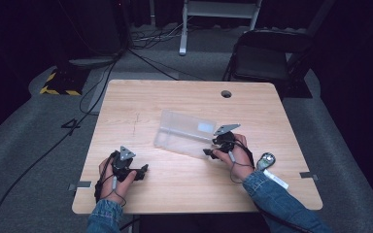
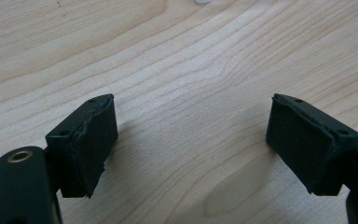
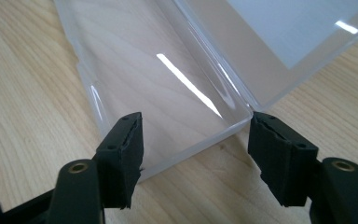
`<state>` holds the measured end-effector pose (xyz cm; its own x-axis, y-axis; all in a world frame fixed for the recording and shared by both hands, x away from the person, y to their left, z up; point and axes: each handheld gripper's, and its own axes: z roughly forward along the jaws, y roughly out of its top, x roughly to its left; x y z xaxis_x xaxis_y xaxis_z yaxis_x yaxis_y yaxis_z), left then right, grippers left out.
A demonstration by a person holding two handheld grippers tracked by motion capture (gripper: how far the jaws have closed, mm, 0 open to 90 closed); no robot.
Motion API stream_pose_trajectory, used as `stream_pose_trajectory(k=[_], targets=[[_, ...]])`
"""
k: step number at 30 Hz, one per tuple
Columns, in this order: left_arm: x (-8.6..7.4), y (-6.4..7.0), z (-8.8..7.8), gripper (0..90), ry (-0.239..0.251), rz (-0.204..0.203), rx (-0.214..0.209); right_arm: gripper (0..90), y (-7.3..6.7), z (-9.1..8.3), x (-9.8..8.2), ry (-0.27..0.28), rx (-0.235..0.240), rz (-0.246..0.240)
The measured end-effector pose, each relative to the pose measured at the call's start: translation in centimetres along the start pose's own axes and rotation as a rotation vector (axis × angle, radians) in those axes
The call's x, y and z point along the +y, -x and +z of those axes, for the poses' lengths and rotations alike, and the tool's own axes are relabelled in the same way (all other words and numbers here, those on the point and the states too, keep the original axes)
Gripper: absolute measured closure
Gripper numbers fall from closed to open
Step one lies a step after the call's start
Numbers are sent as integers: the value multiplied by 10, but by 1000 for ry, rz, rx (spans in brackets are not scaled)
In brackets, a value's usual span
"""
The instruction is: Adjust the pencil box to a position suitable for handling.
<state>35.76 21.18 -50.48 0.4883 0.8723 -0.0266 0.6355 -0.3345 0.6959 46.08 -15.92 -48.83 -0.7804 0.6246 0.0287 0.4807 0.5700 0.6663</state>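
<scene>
Right gripper [image 3: 196, 140] fingers spread, straddling corner of clear plastic box [image 3: 168, 93]; left gripper [image 2: 191, 140] fingers released over table [image 2: 191, 56].

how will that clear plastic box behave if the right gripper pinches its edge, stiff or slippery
The clear plastic box looks thin-walled and empty, so it is probably light and may slide on the table when nudged. Its glossy, glinting walls suggest a slippery grip. It lies open, so the lid may swing if the right hand-held gripper lifts one half.
</scene>
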Motion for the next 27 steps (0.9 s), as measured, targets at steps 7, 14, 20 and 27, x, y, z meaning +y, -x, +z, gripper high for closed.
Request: stream_pose_trajectory(k=[7, 14, 20, 27], targets=[[0, 0, 0, 169, 0, 0, 0, 375, -5, -4, -5, -30, -2, -42], [0, 0, 0, 168, 2, -2, 0, 373, -14, -18, -18, -53, 9, -89], [0, 0, 0, 167, 1, -2, 1, 372, -24, -36, -36, -69, 12, -112], [0, 0, 0, 167, 2, -2, 0, 367, -31, -49, -52, -66, 26, -108]])
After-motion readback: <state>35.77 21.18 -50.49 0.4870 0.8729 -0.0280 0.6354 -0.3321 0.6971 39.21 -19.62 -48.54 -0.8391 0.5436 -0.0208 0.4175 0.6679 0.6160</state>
